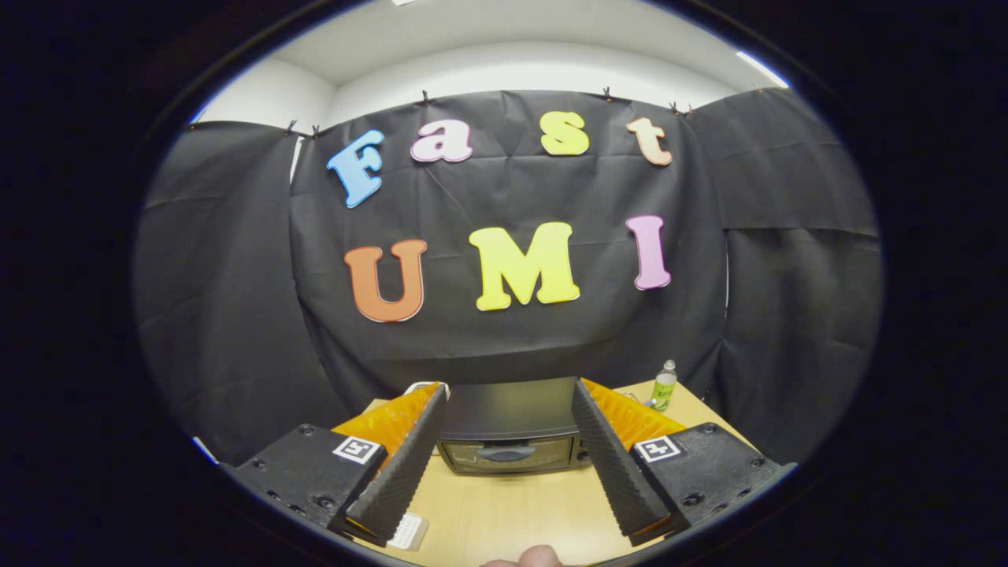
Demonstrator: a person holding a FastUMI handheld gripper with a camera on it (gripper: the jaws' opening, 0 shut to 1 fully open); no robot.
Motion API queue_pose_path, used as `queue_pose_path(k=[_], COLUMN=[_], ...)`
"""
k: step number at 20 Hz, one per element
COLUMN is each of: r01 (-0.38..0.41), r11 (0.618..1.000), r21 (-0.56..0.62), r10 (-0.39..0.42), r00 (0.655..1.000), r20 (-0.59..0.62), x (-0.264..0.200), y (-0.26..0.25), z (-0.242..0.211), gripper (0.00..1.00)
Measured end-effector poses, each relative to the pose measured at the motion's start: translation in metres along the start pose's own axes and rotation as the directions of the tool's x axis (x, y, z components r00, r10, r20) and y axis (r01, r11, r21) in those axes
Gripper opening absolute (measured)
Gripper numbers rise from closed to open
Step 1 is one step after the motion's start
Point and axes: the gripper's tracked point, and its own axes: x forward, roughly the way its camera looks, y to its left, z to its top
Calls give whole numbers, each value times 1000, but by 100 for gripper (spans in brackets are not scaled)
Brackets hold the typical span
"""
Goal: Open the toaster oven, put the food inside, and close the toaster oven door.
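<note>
My hand-held gripper hung spread, empty. Toaster oven at 12 o'clock on table, door shut; food inside or still out, couldn't tell.

Your colour list, item by item. Toaster oven: black casing, with a dark glass door and a grey handle. Bench: pale wood grain, light tan. Bottle: clear, with a green label and a pale cap. Tool: ribbed pattern on the inner faces of its spread fingers, and a black-and-white square marker on each black mount.
</note>
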Motion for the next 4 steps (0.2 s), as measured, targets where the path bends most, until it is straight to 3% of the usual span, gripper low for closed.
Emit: queue_pose_path(k=[4], r01=[-3], r11=[1000], r21=[-3], r10=[3], r00=[1000], r20=[-2], x=[0], y=[0], z=[0], gripper=[100])
